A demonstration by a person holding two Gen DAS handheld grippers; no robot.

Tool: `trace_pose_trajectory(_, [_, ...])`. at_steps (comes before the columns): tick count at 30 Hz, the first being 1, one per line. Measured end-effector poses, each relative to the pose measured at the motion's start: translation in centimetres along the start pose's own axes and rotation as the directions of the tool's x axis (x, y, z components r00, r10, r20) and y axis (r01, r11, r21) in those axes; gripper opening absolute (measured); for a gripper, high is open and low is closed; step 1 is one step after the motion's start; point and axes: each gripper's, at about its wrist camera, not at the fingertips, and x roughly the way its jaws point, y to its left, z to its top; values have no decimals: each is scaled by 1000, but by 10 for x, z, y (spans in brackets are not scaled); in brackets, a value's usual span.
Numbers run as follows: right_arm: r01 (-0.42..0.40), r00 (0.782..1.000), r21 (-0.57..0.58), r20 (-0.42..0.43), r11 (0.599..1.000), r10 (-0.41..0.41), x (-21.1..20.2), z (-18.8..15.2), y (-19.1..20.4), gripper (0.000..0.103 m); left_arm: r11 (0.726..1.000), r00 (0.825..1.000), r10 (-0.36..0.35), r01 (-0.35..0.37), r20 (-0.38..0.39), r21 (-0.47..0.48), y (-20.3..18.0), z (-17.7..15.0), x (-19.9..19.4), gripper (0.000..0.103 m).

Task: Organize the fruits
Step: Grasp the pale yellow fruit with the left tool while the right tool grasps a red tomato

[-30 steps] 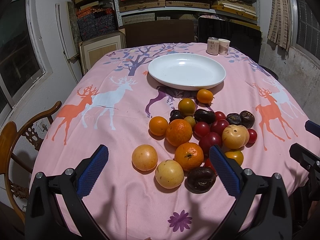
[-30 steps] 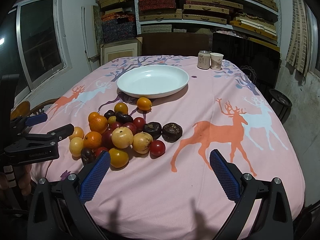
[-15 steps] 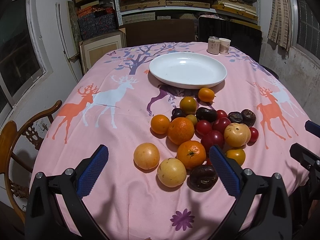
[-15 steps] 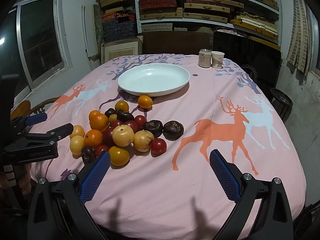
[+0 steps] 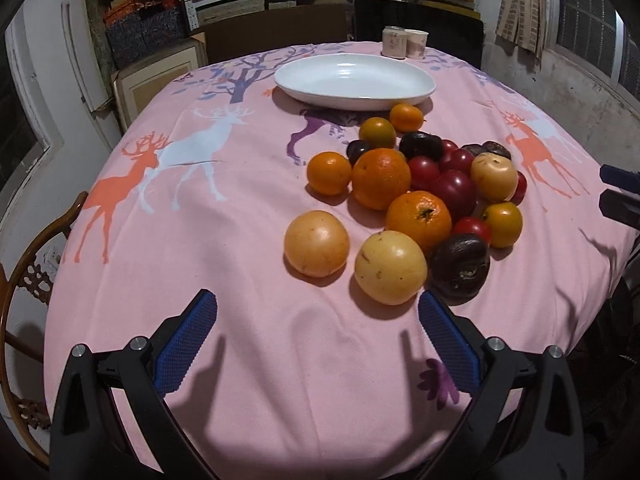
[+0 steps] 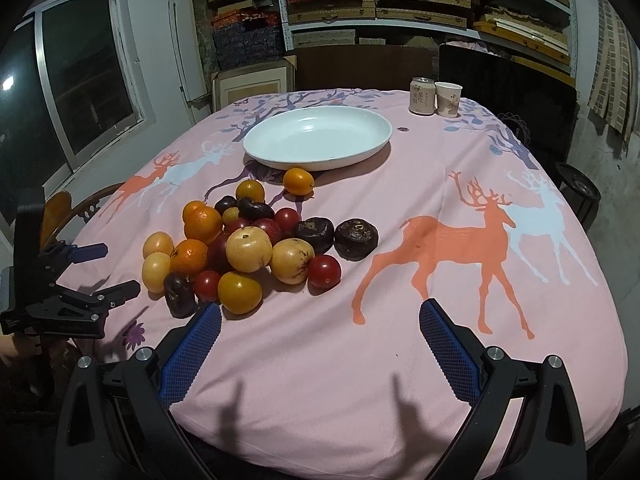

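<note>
A round table (image 5: 240, 216) under a pink cloth printed with deer fills both views. A heap of fruit (image 5: 416, 196) lies on the near half: oranges, pale yellow fruits, red tomatoes and dark purple ones, most of them touching. Beyond the heap sits a white dish (image 5: 356, 80), holding nothing, probably where the fruit is meant to go. One small orange (image 6: 298, 180) rests just beside its rim. A can (image 6: 422, 95) and a paper cup (image 6: 448, 98) stand together at the far edge.

The left claw (image 5: 318, 336) is spread wide, holding nothing, and hovers near a yellow fruit (image 5: 391, 267), seemingly ready to pick it. The right claw (image 6: 320, 350) is also spread and bare, hovering over open cloth to the right of the heap.
</note>
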Motion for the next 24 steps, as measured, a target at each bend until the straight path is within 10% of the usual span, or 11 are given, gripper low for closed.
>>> trace_pose_trajectory(5, [1, 1000, 17, -12, 1000, -1, 2, -1, -4, 100, 994, 998, -61, 63, -28, 85, -25, -2, 14, 60])
trace_pose_trajectory(24, [43, 999, -10, -19, 999, -44, 19, -1, -26, 99, 981, 978, -190, 186, 83, 55, -17, 3, 19, 40])
